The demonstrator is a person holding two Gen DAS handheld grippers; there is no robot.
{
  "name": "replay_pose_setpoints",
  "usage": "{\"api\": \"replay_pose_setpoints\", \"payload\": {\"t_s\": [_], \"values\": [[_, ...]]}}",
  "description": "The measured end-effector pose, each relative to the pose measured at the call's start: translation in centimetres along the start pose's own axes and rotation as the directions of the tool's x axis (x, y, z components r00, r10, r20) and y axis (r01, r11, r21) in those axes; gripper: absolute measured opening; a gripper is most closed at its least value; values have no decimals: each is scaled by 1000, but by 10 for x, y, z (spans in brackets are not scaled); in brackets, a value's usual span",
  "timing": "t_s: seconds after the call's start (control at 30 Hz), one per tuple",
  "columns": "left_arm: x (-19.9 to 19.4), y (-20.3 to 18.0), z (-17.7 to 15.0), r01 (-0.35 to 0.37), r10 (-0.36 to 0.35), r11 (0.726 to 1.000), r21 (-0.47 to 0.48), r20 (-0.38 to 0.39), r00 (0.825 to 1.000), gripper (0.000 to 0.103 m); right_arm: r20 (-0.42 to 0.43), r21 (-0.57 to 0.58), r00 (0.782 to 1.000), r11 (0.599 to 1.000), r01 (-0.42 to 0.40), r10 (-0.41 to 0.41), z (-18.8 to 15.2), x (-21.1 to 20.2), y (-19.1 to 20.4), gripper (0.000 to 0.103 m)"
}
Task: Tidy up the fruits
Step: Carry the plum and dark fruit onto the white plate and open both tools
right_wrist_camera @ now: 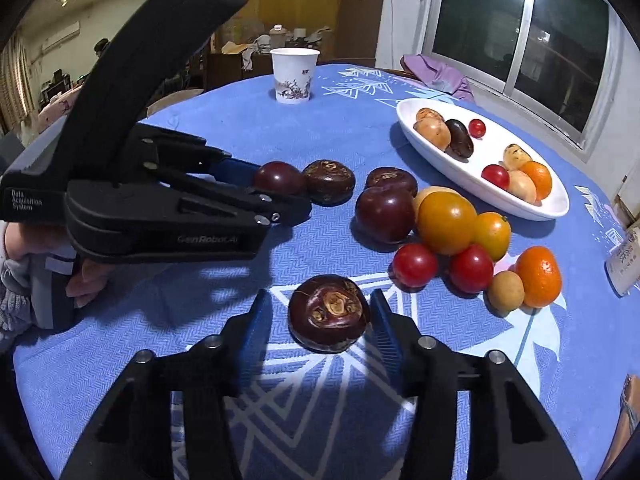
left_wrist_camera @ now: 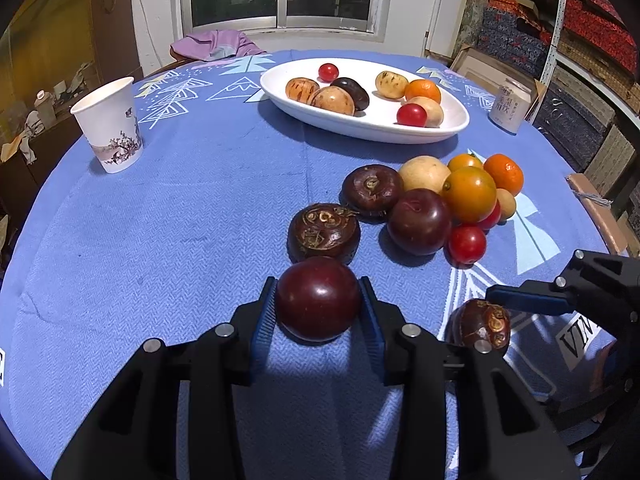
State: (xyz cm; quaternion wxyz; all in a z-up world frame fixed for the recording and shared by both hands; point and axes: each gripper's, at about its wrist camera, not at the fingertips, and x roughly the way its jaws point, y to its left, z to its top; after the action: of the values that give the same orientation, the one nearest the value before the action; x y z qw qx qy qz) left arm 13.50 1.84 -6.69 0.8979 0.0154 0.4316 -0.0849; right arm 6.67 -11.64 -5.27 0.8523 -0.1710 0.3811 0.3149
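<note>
My left gripper (left_wrist_camera: 319,300) is shut on a dark red plum (left_wrist_camera: 318,298) that rests on the blue tablecloth; it also shows in the right wrist view (right_wrist_camera: 280,178). My right gripper (right_wrist_camera: 322,316) is open around a brown water chestnut (right_wrist_camera: 328,318), pads a little apart from it; that chestnut shows at the right in the left wrist view (left_wrist_camera: 478,322). A pile of loose fruit lies beyond: two more water chestnuts (left_wrist_camera: 324,232), a plum (left_wrist_camera: 418,222), orange tomatoes (left_wrist_camera: 470,194), red cherry tomatoes (left_wrist_camera: 466,244). A white oval dish (left_wrist_camera: 372,128) holds several fruits.
A paper cup (left_wrist_camera: 110,126) stands at the far left. A drink can (left_wrist_camera: 512,106) stands at the far right by the dish. A purple cloth (left_wrist_camera: 216,44) lies at the table's far edge under the window. Boxes line shelves on the right.
</note>
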Motion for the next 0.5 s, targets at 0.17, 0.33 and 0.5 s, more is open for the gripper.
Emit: {"api": "replay_pose_setpoints", "payload": {"t_s": [0.17,0.33,0.5], "values": [[1,-1,-1,-7,7,1000,6,-2,1000,40,-15,30,1000,999,-16,17,-1,2,-6,51],[1,-2,-1,-11,11,1000,9,-2,1000,40,-29,52,999,998,-23,25,1,7,-10,45],[1,-2,-1,-12,12,1000,10,-1,1000,40,-24,55,999,998,-23,24,1,6,-10,42]]}}
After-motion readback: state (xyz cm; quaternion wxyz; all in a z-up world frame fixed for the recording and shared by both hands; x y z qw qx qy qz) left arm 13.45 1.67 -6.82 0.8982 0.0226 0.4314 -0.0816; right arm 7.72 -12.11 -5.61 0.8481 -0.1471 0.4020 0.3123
